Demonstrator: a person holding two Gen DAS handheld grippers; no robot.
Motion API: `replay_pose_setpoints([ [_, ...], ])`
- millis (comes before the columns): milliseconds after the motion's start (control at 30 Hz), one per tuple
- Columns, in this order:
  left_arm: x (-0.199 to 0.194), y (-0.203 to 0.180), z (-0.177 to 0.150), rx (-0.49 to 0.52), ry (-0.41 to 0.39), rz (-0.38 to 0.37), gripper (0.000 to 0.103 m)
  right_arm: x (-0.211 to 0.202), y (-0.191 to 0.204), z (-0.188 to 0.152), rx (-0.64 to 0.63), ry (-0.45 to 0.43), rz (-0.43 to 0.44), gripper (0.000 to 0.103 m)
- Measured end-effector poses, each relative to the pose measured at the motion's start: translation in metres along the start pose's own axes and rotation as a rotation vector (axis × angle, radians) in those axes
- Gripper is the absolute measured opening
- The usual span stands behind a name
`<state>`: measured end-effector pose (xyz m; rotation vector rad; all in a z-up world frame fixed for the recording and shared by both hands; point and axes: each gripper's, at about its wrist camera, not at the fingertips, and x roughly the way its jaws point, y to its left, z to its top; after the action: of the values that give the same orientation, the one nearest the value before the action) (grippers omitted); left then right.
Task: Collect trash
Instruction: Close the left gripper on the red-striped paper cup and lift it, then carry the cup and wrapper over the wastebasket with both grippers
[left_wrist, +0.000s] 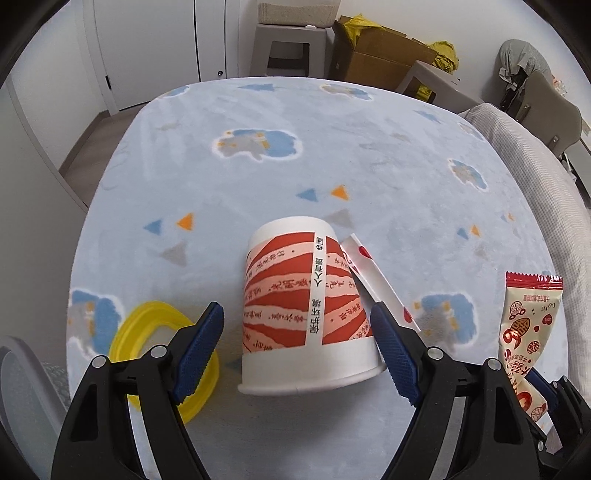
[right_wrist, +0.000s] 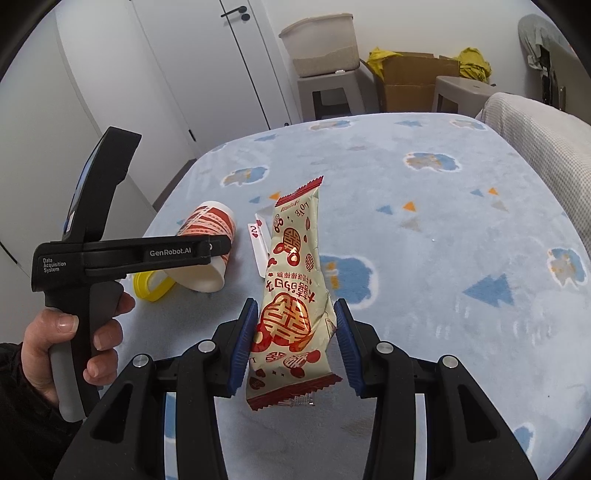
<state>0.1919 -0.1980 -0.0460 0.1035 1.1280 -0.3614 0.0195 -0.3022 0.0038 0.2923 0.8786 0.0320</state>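
A red-and-white paper cup (left_wrist: 306, 306) lies on its side on the blue blanket, rim toward me. My left gripper (left_wrist: 297, 314) is open, its blue pads either side of the cup, the right pad close to it. The cup also shows in the right wrist view (right_wrist: 207, 240). A playing card (left_wrist: 373, 280) lies against the cup's right side. A yellow plastic ring lid (left_wrist: 147, 325) lies to the cup's left. My right gripper (right_wrist: 293, 314) is shut on a cream-and-red snack wrapper (right_wrist: 291, 295) and holds it above the blanket. The wrapper also shows at the right in the left wrist view (left_wrist: 524, 325).
The blanket (left_wrist: 332, 155) covers a bed. A grey quilt (right_wrist: 535, 133) lies along its right edge. Beyond the bed stand grey stools (left_wrist: 288, 48), a cardboard box (left_wrist: 380, 55) and a white storage bin (right_wrist: 325, 44). White cabinet doors are at the far left.
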Motion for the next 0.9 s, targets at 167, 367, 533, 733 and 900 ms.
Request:
replay_pose_setpoints([
  [167, -0.004, -0.002, -0.004, 0.006, -0.017, -0.007, 0.064, -0.001, -0.002, 0.001, 0.002, -0.002, -0.002, 0.042],
  [367, -0.020, 0.004, -0.017, -0.010, -0.066, 0.007, 0.064, -0.003, -0.003, 0.002, 0.000, -0.007, 0.000, 0.042],
  [533, -0.041, 0.019, -0.039, -0.026, -0.108, 0.041, 0.064, -0.004, 0.006, 0.003, -0.016, -0.007, 0.010, 0.042],
  [733, -0.070, 0.043, -0.067, -0.056, -0.149, 0.067, 0.064, -0.007, 0.028, 0.006, -0.044, -0.017, 0.040, 0.042],
  [900, -0.098, 0.068, -0.093, -0.090, -0.183, 0.080, 0.064, -0.007, 0.058, 0.005, -0.091, -0.018, 0.064, 0.042],
])
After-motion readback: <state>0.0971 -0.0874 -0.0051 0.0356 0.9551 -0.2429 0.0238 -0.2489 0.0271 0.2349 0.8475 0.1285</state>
